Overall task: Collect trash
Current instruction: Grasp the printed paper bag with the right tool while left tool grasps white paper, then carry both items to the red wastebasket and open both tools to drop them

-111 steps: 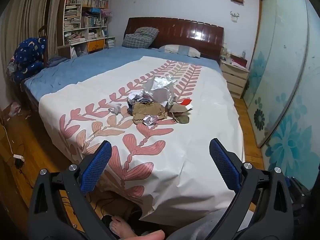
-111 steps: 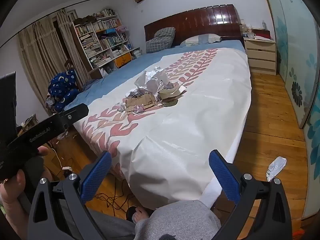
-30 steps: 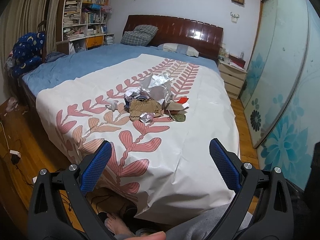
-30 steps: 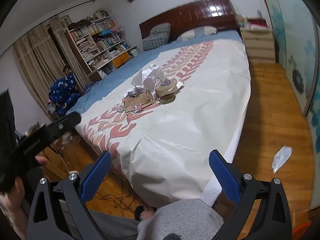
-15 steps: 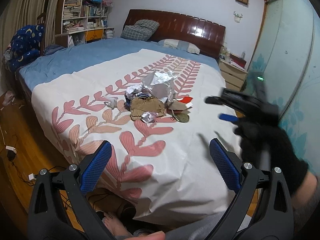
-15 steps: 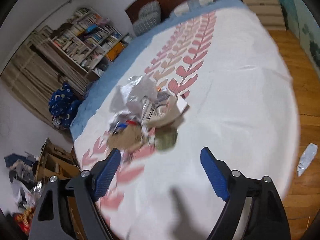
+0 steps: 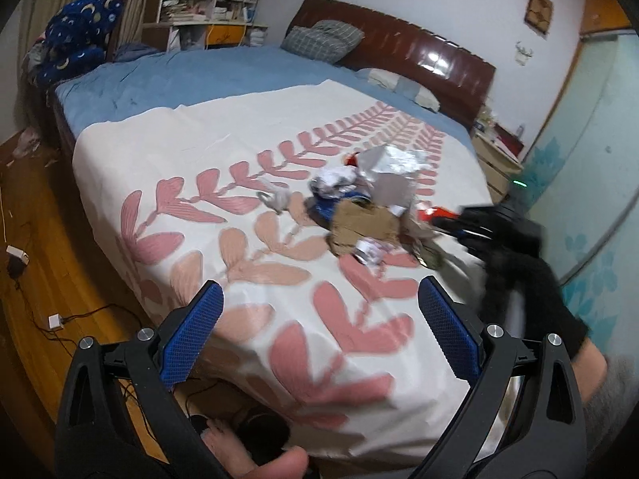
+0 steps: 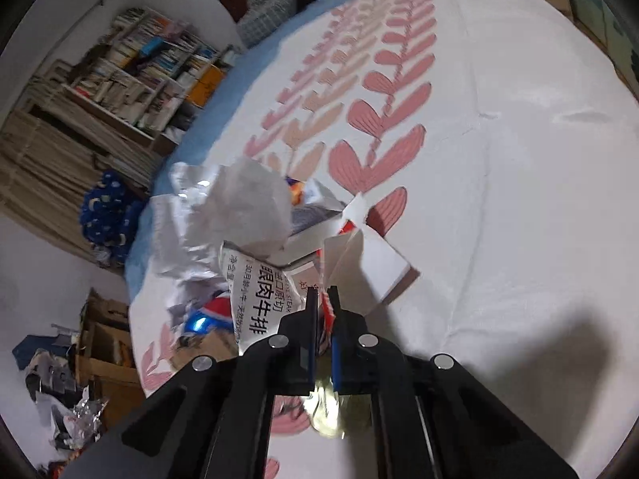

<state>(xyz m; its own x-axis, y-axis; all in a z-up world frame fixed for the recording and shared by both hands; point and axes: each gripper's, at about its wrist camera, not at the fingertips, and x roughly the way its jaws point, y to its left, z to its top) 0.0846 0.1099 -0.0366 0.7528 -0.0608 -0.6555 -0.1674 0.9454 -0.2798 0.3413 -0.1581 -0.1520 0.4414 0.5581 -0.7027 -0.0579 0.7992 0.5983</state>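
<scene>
The trash pile (image 7: 359, 215) lies mid-bed. The right gripper (image 8: 322, 303) pinches a red-and-white wrapper (image 8: 355, 255) at the pile's right edge, probably to lift it off. The left gripper (image 7: 319, 311) hangs wide open and empty on the near side.

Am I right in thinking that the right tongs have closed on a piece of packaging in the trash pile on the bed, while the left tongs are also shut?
Not quite. The left tongs are open and empty above the near end of the bed, as the left wrist view shows. The rest holds: the right tongs are shut on a red-and-white wrapper in the trash pile.
</scene>
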